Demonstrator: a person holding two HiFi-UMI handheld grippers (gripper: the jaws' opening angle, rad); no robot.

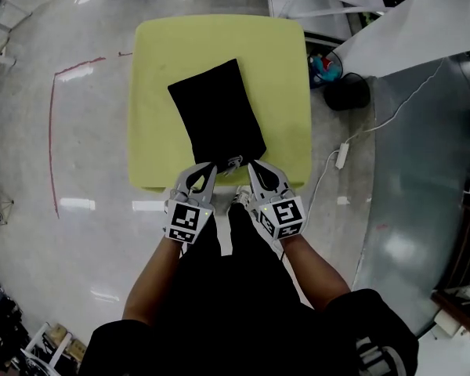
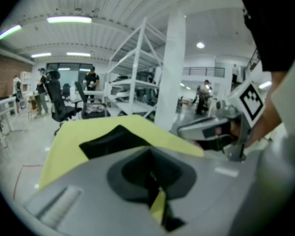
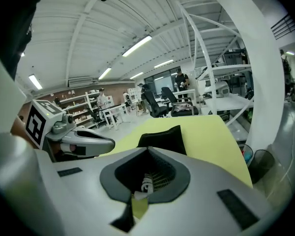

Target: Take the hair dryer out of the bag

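Bare forearms [image 1: 150,276] reach forward; left gripper [image 1: 211,167], right gripper [image 1: 253,165] side by side, tips converging, fingers [image 1: 210,180] closed.

Black cloth bag [image 1: 216,114]: contents hidden; near end hidden behind left gripper [image 2: 148,151] and right gripper [image 3: 148,149] in their views. Left gripper view blurred; far people [image 2: 91,80] too small.

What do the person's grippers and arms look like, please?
Both the left gripper and right gripper have pale grey shells tapering to pointed jaws, lined in black. Each carries a white cube with black square markers. No cables show. The forearms are bare below short black sleeves.
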